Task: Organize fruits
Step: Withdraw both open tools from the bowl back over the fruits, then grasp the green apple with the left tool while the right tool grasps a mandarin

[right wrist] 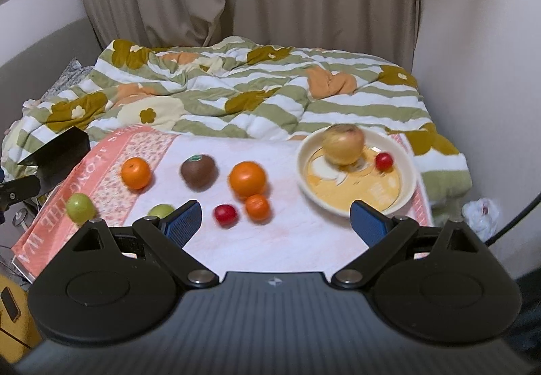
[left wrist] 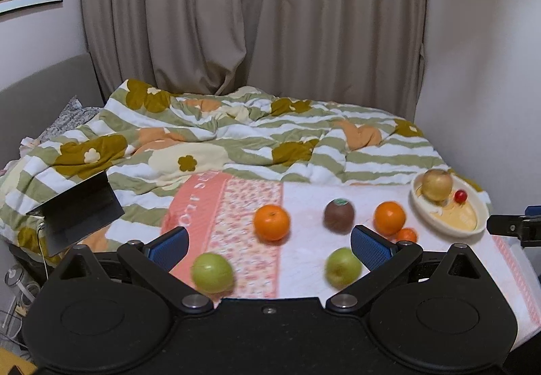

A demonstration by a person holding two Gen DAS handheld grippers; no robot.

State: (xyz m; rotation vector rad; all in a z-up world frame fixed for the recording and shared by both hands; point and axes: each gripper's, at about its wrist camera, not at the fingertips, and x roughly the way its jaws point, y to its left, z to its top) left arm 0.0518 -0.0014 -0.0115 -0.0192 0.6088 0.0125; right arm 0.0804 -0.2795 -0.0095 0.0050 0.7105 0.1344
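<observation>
A cream plate [right wrist: 405, 185] [left wrist: 473, 226] holds a yellow apple [right wrist: 343, 145] [left wrist: 437, 185] and a small red fruit [right wrist: 384, 161] [left wrist: 460, 196]. On the pink-and-white towel [right wrist: 287, 240] lie two oranges [right wrist: 135, 173] [right wrist: 247, 179], a brown kiwi [right wrist: 198, 171], a small tangerine [right wrist: 257, 206], a red fruit [right wrist: 225, 215] and two green apples [right wrist: 80, 207] [right wrist: 161, 211]. My left gripper [left wrist: 270, 245] is open and empty above the near green apples [left wrist: 212, 272] [left wrist: 342, 266]. My right gripper [right wrist: 275, 223] is open and empty, above the towel, near the plate.
A rumpled green-striped floral quilt [right wrist: 236, 88] covers the bed behind the towel. A dark laptop-like object [left wrist: 81, 216] stands at the left. Curtains [left wrist: 250, 13] hang behind; a wall is at the right. A white bag [right wrist: 480, 213] lies at the bed's right.
</observation>
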